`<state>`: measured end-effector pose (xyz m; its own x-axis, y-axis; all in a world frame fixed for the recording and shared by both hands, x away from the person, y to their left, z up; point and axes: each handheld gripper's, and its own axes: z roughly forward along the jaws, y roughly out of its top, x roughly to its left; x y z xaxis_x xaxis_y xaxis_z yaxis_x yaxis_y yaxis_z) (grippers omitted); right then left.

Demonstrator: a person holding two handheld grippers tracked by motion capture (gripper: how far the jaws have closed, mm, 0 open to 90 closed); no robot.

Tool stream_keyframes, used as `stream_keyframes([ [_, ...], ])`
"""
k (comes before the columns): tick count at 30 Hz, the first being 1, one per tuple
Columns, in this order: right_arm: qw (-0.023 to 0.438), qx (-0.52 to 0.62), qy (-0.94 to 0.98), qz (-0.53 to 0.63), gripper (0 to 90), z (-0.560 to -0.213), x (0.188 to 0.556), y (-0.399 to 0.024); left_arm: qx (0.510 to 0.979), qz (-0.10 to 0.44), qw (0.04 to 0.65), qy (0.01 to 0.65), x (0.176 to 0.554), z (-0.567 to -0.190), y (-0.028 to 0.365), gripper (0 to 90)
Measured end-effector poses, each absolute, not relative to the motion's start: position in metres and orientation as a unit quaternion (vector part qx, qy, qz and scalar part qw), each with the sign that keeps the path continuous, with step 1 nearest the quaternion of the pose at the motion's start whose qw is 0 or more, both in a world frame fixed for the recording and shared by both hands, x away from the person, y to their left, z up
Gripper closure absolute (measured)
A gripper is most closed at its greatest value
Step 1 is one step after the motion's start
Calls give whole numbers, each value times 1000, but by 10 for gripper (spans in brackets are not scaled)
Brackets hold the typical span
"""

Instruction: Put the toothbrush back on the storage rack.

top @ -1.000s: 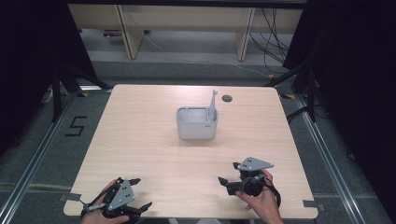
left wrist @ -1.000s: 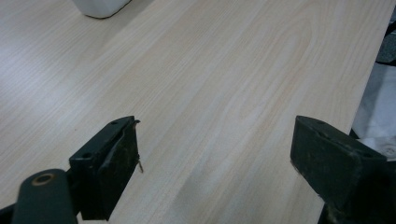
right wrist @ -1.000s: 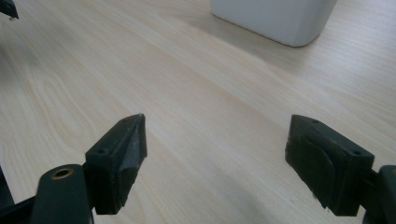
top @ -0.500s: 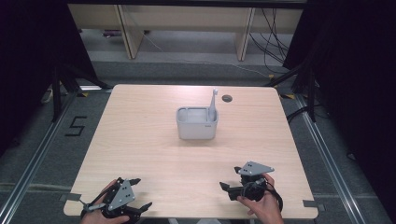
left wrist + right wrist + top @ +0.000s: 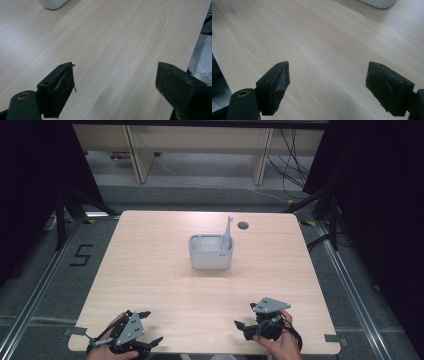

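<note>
We hold two tongs: left gripper [image 5: 150, 327] spread, empty, 7 o'clock corner; right gripper [image 5: 239, 330] spread, empty, 5 o'clock edge. One grey bin [image 5: 211, 252] at table [image 5: 150, 265] centre, one utensil [image 5: 227, 232] upright inside. Bare wood between, well apart.

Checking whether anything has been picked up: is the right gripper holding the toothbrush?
No, the right gripper has its jaws spread with nothing between them, and the toothbrush stands in the white holder.

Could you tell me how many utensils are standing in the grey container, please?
1: a single utensil stands upright in the back right corner of the container. Shorter ones could be hidden below the rim.
</note>
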<state>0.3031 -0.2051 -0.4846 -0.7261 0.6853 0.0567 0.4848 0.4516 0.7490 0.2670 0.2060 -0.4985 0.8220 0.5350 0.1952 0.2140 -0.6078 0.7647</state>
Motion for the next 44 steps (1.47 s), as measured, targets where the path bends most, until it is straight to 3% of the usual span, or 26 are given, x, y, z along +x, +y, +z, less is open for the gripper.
stream_keyframes([
  [33, 141, 340, 849, 379, 178, -488, 297, -209, 873, 206, 386, 214, 267, -498, 206, 148],
  [44, 127, 346, 849, 378, 175, -488, 296, -208, 875, 209, 382, 212, 267, -498, 207, 148],
])
